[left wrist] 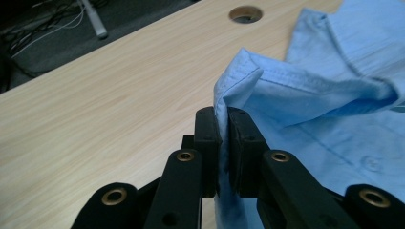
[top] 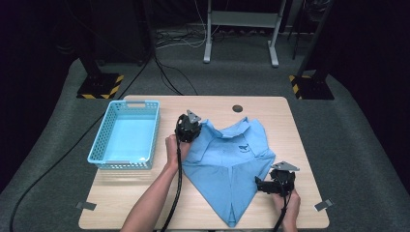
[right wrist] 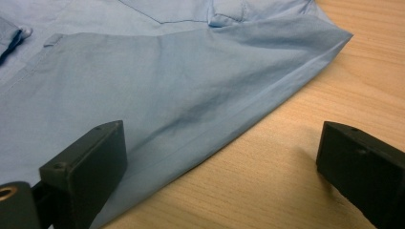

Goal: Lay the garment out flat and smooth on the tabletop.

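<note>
Blue shirt [top: 232, 154] fold hides between the clamped left gripper [left wrist: 224, 143]; right gripper [right wrist: 219, 157] gapes wide beside its hem.

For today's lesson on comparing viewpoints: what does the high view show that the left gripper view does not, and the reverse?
High view alone: the light blue basket left of the blue shirt, the right gripper at the shirt's near right edge, both forearms, and the floor with stands beyond the table.

Left gripper view alone: the left gripper seen close, its jaws pinched shut on a raised fold of shirt hem, stitching visible.

Both: the shirt, the wooden table, its round hole and the left gripper.
</note>
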Tool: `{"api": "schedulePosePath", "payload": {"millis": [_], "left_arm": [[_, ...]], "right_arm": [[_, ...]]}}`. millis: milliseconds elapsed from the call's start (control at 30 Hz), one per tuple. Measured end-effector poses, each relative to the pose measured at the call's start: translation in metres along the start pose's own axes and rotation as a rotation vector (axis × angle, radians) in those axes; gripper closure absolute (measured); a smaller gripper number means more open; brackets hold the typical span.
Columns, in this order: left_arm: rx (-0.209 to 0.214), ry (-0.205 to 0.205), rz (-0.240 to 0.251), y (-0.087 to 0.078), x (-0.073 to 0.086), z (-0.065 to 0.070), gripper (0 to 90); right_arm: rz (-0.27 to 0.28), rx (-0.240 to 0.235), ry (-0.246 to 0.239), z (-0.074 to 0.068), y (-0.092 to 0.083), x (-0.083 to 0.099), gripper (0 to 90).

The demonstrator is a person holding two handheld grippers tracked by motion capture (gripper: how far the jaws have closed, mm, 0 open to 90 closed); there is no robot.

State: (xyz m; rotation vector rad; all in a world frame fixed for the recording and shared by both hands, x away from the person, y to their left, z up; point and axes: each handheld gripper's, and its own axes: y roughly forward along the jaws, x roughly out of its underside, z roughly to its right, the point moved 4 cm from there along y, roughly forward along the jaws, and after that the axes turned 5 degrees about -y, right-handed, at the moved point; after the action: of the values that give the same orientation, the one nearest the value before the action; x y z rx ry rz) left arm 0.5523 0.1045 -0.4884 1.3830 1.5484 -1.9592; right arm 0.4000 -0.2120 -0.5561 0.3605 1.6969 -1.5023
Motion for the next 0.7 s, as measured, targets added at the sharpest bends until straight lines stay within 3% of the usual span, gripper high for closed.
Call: {"api": "schedulePosePath", "payload": {"millis": [300, 500, 600, 700], "left_arm": [[-0.058, -0.068, -0.065, 0.02, 0.02, -0.026, 80.6], [-0.069, -0.09, -0.11, 0.029, 0.03, -0.035, 75.9], [-0.067, -0.096, -0.135, 0.031, 0.034, -0.036, 68.0], [-0.077, -0.126, -0.155, 0.033, 0.037, -0.037, 48.1]], "right_arm": [[-0.001, 0.001, 0.0, 0.0, 0.0, 0.0, 2.6], [-0.001, 0.001, 0.0, 0.0, 0.0, 0.0, 2.6], [-0.001, 0.002, -0.001, 0.0, 0.0, 0.0, 2.6], [-0.001, 0.002, 0.0, 0.0, 0.0, 0.0, 2.6]]}}
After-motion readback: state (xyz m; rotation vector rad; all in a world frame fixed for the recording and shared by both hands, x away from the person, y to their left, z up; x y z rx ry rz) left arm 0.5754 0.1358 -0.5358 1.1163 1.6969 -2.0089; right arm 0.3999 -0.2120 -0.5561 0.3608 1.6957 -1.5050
